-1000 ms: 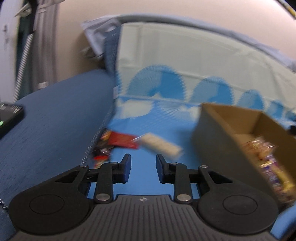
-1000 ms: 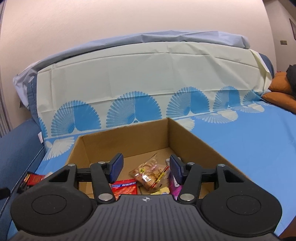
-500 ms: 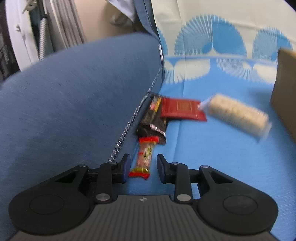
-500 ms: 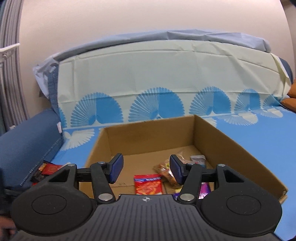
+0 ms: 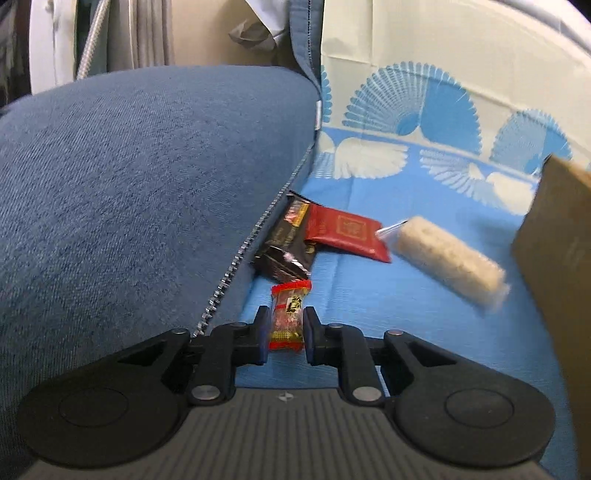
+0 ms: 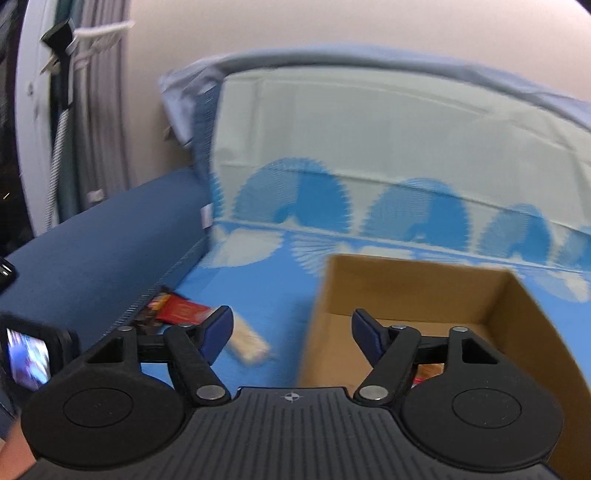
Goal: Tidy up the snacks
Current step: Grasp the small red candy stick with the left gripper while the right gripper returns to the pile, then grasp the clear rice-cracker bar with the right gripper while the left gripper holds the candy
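Down on the blue sheet: left fingers around a small candy

Low over the light blue bedsheet with white fan prints (image 5: pixel 388 295), the left gripper (image 5: pixel 284 338) has its two black fingers on either side of a small red-ended clear candy wrapper (image 5: pixel 289 314). The pads sit close against the wrapper's sides, but I cannot tell whether they actually clamp it. The candy lies flat on the sheet, lengthwise between the fingers.

Just ahead of that gripper lies a black glossy snack packet (image 5: pixel 286 245), tucked against the zipped edge of a dark blue fabric cushion (image 5: pixel 129 184) that fills the space to the gripper's left. A flat dark red packet (image 5: pixel 345 232) overlaps the black one's far end, ahead and slightly right. Farther right, a pale rice-cracker roll in clear wrap (image 5: pixel 448 264) lies slanted on the sheet, apart from the red packet's corner. At the far right stands the wall of a brown cardboard box (image 5: pixel 554 240).

Over on the other side, the right gripper (image 6: pixel 291 332) hangs above the sheet with its blue-padded fingers wide apart and nothing between them. The box's near left corner is ahead of its right finger, with snack wrappers barely visible inside. Behind everything rises a pale green bedcover with blue fans (image 6: pixel 369 140), a beige wall (image 6: pixel 295 29) and grey curtains (image 6: pixel 99 92) at the far left.
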`<action>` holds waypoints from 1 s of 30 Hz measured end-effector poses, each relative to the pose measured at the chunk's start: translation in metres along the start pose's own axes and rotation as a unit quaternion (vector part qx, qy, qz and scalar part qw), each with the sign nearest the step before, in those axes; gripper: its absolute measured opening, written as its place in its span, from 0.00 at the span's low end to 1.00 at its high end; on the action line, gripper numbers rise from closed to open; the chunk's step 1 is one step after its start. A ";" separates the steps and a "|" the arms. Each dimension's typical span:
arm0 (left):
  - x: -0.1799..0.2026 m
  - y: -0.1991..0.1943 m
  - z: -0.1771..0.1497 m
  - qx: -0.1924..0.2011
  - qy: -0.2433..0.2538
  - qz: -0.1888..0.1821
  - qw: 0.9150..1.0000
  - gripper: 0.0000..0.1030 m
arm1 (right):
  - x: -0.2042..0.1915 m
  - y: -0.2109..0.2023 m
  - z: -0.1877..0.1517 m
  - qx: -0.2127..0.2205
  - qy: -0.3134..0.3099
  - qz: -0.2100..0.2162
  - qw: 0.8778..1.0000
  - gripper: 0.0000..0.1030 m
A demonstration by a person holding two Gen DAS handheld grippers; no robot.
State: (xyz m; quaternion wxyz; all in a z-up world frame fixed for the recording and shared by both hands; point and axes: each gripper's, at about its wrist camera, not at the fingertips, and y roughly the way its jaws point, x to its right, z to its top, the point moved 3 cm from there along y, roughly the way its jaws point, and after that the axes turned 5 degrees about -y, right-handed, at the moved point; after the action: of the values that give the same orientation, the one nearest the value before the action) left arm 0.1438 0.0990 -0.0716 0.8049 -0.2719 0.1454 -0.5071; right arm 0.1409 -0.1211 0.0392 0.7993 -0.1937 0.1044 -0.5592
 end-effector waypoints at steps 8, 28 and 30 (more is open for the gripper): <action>-0.008 0.001 -0.001 -0.028 -0.041 -0.047 0.998 0.23 | -0.055 0.134 0.031 -0.124 -0.046 0.034 0.991 0.78; -0.010 0.010 0.000 -0.030 -0.061 -0.068 0.995 0.19 | -0.065 0.231 -0.020 -0.253 -0.046 0.052 0.965 0.37; -0.011 0.007 0.001 -0.027 -0.063 -0.075 0.995 0.19 | -0.060 0.222 -0.016 -0.250 -0.032 0.051 0.966 0.37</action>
State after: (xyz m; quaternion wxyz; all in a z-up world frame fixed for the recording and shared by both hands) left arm 0.1448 0.1115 -0.0754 0.7643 -0.3352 0.0872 -0.5440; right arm 0.3027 -0.0018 -0.0726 0.7558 -0.4001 0.2248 -0.4671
